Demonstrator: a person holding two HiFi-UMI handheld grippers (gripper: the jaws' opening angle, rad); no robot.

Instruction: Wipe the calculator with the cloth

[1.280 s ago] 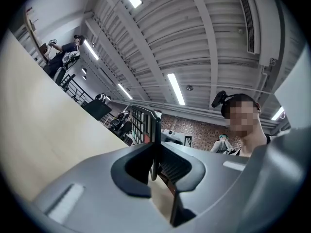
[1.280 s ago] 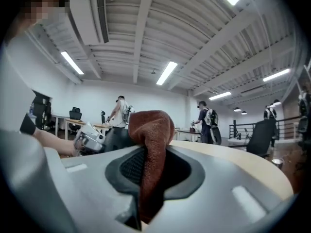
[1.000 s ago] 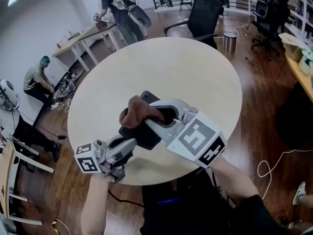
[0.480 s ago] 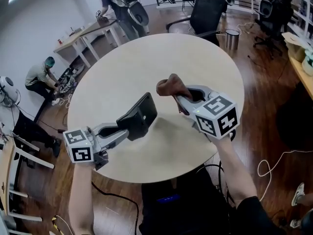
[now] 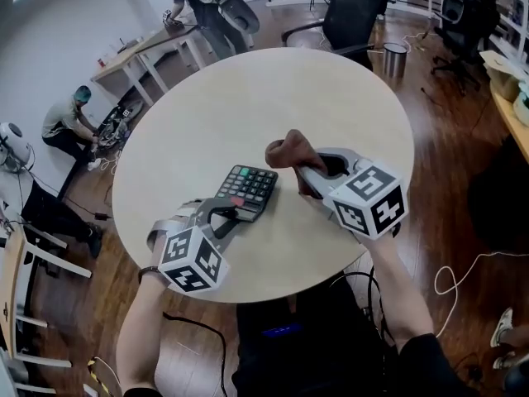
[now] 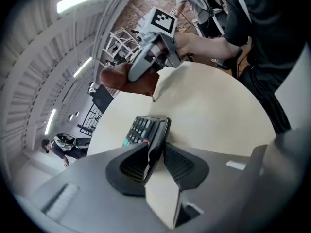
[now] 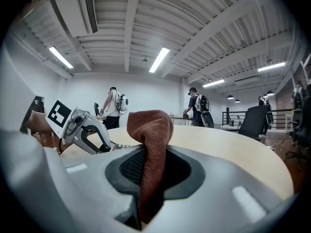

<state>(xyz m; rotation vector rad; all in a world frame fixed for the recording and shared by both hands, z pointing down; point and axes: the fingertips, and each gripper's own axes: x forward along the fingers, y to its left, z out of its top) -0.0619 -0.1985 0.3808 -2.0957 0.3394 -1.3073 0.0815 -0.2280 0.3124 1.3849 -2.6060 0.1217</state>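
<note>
Black calculator (image 5: 248, 190): it is lying keys-up on the round table (image 5: 331, 106), toward our near-left side, with its near edge sitting between the left gripper's jaws.
Left gripper (image 5: 230, 213): its jaws are opening around that near edge, and the pads seem to be easing off the casing rather than clamping it.
Brown cloth (image 5: 289, 151): it is sitting bunched in the right gripper, with a rounded fold sticking out past the tips.
Right gripper (image 5: 304, 172): its jaws are clamping tight on the cloth. It is hovering above the table just beside the calculator's far-right corner, and the cloth is not touching the keys.
Step in hand: we are judging that the calculator is being set down flat so that the cloth can work across its face.
Doing it well: we are thinking the left jaws should be staying close to the near edge, steadying the casing so that it is not sliding. The right gripper should be bringing the cloth's fold, not the hard tips, down onto the keys, then dragging lightly along the rows.
Containers: we are seeing none on the table. A metal bin (image 5: 395, 59) is standing on the floor beyond it, and we cannot tell what is inside.
</note>
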